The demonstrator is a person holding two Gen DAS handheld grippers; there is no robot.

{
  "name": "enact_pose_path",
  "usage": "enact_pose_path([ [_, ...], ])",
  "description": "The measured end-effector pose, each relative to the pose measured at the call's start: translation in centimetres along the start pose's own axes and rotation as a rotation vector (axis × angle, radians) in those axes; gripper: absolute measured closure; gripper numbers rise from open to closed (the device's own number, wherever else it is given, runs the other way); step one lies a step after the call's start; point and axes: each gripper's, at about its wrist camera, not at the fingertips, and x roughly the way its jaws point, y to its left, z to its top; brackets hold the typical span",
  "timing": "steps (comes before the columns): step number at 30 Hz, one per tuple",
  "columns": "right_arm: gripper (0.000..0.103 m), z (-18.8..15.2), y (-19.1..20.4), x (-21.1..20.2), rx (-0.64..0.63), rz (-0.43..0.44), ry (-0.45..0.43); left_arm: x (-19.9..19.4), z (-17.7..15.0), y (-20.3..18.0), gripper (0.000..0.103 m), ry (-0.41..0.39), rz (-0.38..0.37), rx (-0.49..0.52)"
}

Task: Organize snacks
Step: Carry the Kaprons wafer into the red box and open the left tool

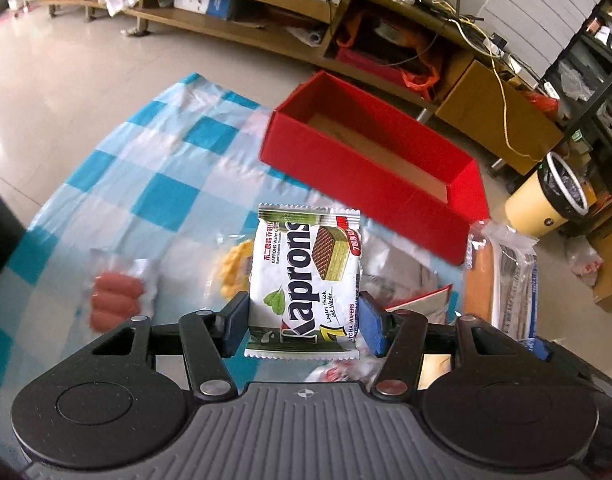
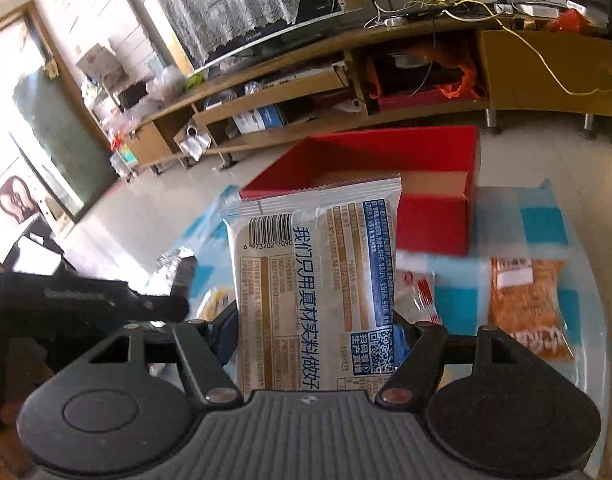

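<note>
Holding a snack in each gripper, I have both lifted clear of the bench (image 1: 106, 176), which wears a blue-and-white checked cloth.

My left gripper (image 1: 304, 326) is pinching a white Kaprons wafer packet (image 1: 306, 276) by its two long sides, near its lower end, the blue pads (image 1: 373, 330) pressing in on either side. The packet stands upright in the middle of the left wrist view, its printed front facing the camera. Behind it, toward the upper right of that view, sits the open red box (image 1: 370, 160), whose brown cardboard floor looks bare. On the cloth below the packet lie a pack of small sausages (image 1: 116, 298) at the left, a yellow snack (image 1: 236, 268) just behind the wafer packet, and a long bagged snack (image 1: 506, 276) at the right edge, all blurred.

My right gripper (image 2: 318, 336) is clamped on a larger pale packet (image 2: 318, 280), held upright with its back toward the camera: barcode at top left, blue panel and QR code at the right. In the right wrist view the red box (image 2: 434, 220) stands directly behind it, above centre. An orange snack bag (image 2: 526, 308) lies on the cloth at the right, a small red-and-white wrapper (image 2: 416, 292) between it and my packet. At the left edge of that view my other gripper (image 2: 106, 300) shows as a dark shape.
</note>
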Motion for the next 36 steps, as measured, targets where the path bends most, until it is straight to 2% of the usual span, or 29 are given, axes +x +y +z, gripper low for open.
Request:
enact_pose_path([
  [5,0.037,2.0,-0.4,1.3,0.001,-0.018,-0.020,0.9,1.7,-1.4,0.039,-0.031,0.008,0.036],
  [11,0.037,4.2,-0.8,2.0,0.032,-0.012,-0.055,1.7,4.2,-2.0,0.039,-0.055,-0.007,0.016],
  [27,0.037,7.1,-1.7,3.1,0.059,-0.023,-0.100,2.4,7.8,-3.8,0.039,-0.134,-0.001,0.040],
  [36,0.037,8.5,-1.8,4.4,0.057,-0.009,-0.113,3.9,9.1,-4.7,0.039,-0.140,0.013,0.057],
])
